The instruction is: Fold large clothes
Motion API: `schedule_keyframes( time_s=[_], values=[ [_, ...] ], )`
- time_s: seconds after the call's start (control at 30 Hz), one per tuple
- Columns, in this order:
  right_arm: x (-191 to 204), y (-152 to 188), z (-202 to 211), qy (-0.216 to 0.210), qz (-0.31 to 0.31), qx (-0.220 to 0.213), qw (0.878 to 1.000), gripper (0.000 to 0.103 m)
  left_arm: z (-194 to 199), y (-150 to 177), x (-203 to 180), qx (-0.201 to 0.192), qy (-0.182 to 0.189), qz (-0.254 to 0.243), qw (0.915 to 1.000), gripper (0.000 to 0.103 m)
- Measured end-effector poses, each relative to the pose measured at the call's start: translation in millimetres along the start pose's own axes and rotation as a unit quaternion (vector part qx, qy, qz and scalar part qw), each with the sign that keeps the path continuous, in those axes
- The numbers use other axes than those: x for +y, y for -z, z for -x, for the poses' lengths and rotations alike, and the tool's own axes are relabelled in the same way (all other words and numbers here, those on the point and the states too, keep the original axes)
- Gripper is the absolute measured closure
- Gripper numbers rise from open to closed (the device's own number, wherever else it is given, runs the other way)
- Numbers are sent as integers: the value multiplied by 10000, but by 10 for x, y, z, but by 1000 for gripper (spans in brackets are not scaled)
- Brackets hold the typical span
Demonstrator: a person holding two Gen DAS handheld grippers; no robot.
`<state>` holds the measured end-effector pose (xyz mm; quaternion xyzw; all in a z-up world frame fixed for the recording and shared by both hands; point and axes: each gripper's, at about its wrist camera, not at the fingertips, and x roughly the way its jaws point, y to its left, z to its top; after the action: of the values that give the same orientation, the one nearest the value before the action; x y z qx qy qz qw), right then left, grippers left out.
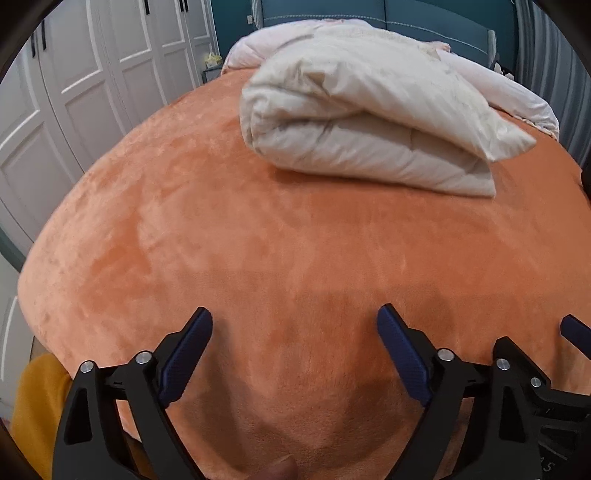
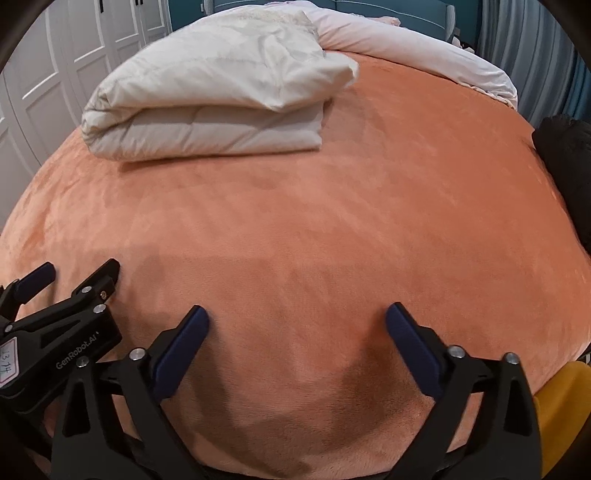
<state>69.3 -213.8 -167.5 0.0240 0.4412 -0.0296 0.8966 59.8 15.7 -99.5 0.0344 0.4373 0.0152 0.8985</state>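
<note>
- Orange plush blanket (image 1: pixel 258 240) covers the whole bed, smooth across the near half, with nothing lying on that part.
- Folded cream duvet (image 1: pixel 354 122) sits on the far part of the bed, stacked in thick layers with one loose corner flopping out to the right. From the right wrist view it's over to the far left.
- Behind it there's a pale pink comforter (image 2: pixel 417 51) bunched up against the teal headboard (image 1: pixel 424 22).
- Left tool (image 1: pixel 295 323) hangs over the near edge of the blanket, jaws spread wide, nothing between them, blue pads not pinching any fabric.
- Right tool (image 2: pixel 297 319) is just beside it on the right, same deal: jaws wide apart, empty, pointing down at the blanket.
- Both tools are well apart from the duvet.
- White panelled wardrobe doors (image 1: pixel 85 92) run along the left side of the room.
- Something mustard yellow (image 2: pixel 561 402) pokes out at the near bed edge, and a dark object (image 2: pixel 565 155) sits at the right edge. Can't tell what either is.
</note>
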Motion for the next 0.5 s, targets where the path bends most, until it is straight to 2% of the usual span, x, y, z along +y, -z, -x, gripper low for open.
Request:
schedule_keyframes(
  time_s=[0.27,0.5],
  values=[
    [-2,-234,134,48,-70,-195,9998,12,110,-232,42,-199,39,141,9997,17],
    [-1,-234,162,60,-125,-235,9996,12,150,-290,11,-291,-22,40,9996,18]
  ],
)
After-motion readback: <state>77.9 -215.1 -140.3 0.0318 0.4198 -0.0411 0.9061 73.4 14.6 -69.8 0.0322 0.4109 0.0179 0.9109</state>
